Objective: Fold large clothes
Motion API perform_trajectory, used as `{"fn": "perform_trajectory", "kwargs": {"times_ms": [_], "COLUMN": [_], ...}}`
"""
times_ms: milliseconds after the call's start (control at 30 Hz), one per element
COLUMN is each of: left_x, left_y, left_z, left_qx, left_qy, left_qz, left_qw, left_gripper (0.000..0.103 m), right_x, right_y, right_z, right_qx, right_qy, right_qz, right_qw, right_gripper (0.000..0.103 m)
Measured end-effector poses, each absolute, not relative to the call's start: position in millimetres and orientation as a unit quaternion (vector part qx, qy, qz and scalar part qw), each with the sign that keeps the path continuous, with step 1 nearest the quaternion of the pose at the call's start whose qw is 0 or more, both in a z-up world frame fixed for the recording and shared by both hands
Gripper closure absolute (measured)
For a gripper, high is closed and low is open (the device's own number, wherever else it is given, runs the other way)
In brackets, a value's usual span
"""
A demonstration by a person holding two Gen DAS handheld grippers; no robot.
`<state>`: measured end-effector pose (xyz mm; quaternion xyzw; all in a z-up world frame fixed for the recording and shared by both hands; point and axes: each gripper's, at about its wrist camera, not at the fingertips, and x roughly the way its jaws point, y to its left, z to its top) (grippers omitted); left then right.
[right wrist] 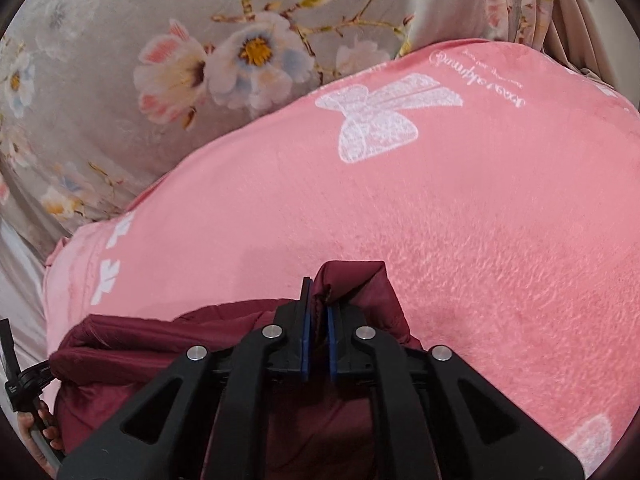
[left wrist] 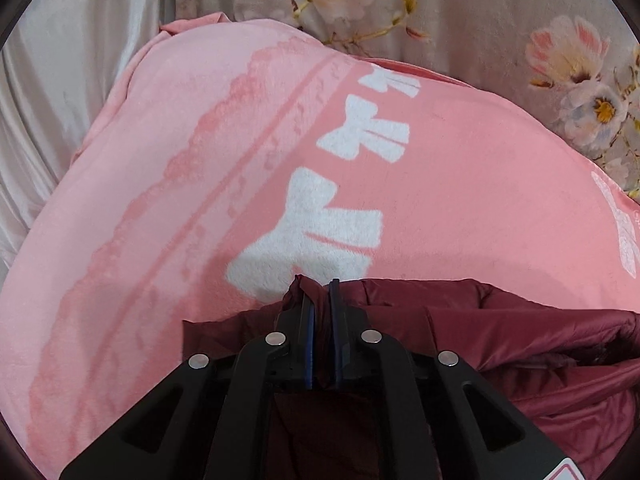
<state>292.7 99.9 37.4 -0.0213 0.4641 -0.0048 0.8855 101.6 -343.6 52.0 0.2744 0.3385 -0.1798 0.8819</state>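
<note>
Your maroon quilted puffer jacket lies over the pink fleece blanket with white bows. You pinch one edge fold in the left gripper and another in the right gripper, likely to keep both corners aligned for folding.

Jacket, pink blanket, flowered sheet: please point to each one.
jacket (left wrist: 520, 332), left wrist view, on its dark red sleeve.
pink blanket (right wrist: 460, 216), right wrist view, on its plain middle.
flowered sheet (right wrist: 120, 128), right wrist view, beside a flower.
</note>
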Motion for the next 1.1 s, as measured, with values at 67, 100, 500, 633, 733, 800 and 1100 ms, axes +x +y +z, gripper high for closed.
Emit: {"fn": "perform_trajectory", "kwargs": {"times_ms": [67, 100, 500, 633, 733, 800, 1100], "left_x": [293.1, 293.4, 272.5, 259.9, 255.5, 251.7, 255.5], "left_y": [99.1, 98.4, 141.3, 144.0, 112.7, 80.5, -62.2], "left_z": [29.5, 26.2, 98.3, 139.5, 153.7, 155.8, 71.4], "left_qx": [-0.024, -0.024, -0.045, -0.031, -0.022, -0.009, 0.088], "left_qy": [0.46, 0.458, 0.383, 0.315, 0.332, 0.35, 0.448], "left_qz": [-0.005, -0.006, -0.012, 0.025, -0.022, -0.059, -0.111], "left_qw": [0.887, 0.889, 0.923, 0.948, 0.943, 0.935, 0.883], "left_gripper": [0.091, 0.091, 0.042, 0.034, 0.035, 0.035, 0.053], "right_x": [104.1, 104.8, 32.0, 42.7, 73.3, 100.3, 181.6], "right_y": [-343.7, -344.6, -366.9, -338.8, -300.3, -270.2, -194.1], "right_z": [45.7, 43.0, 114.0, 136.8, 137.7, 131.1, 78.0], "right_qx": [0.28, 0.284, 0.313, 0.267, 0.238, 0.217, 0.124], "right_qy": [0.342, 0.344, 0.211, 0.233, 0.271, 0.302, 0.4], "right_qz": [-0.179, -0.177, -0.194, -0.164, -0.111, -0.079, -0.06], "right_qw": [0.879, 0.877, 0.906, 0.921, 0.926, 0.925, 0.906], "right_gripper": [0.096, 0.094, 0.036, 0.045, 0.062, 0.074, 0.087]}}
